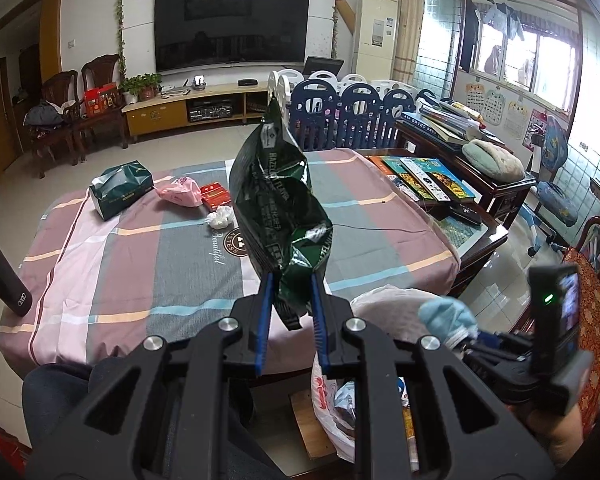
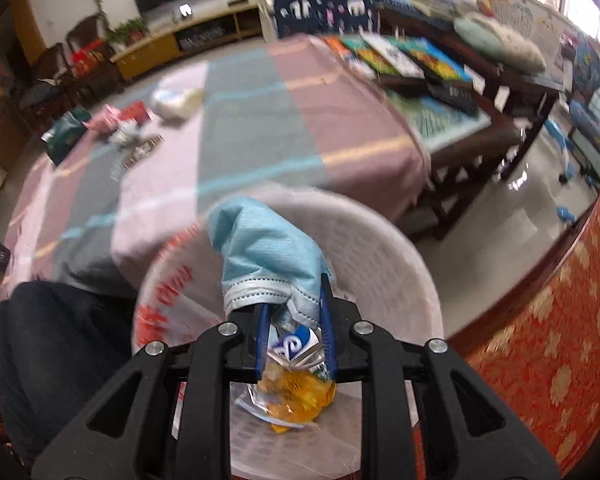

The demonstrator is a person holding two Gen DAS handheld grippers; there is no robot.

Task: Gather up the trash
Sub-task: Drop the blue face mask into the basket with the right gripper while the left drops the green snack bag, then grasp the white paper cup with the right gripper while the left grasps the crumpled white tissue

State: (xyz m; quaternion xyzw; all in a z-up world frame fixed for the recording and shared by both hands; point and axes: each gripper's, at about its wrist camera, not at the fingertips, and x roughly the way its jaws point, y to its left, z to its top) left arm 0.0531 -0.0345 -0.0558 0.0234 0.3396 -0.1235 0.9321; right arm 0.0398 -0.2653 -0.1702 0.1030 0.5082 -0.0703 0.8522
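Observation:
My left gripper (image 1: pixel 292 276) is shut on a dark green crumpled snack bag (image 1: pixel 278 204) and holds it up above the table's near edge. My right gripper (image 2: pixel 294 300) is shut on a light blue face mask (image 2: pixel 266 256) and holds it over the white lined trash basket (image 2: pixel 400 264), which has wrappers (image 2: pixel 296 392) inside. The mask (image 1: pixel 446 314) and the basket (image 1: pixel 384 304) also show at the lower right of the left wrist view. On the table lie a pink bag (image 1: pixel 182 194), a red pack (image 1: pixel 215 195) and a white crumpled tissue (image 1: pixel 221 217).
The table wears a striped pink and grey cloth (image 1: pixel 140 264). A green tissue box (image 1: pixel 120 190) sits at its far left and a black bottle (image 1: pixel 6 280) at its left edge. A glass side table with books (image 1: pixel 432 180) stands right. A red patterned seat (image 2: pixel 552 344) is beside the basket.

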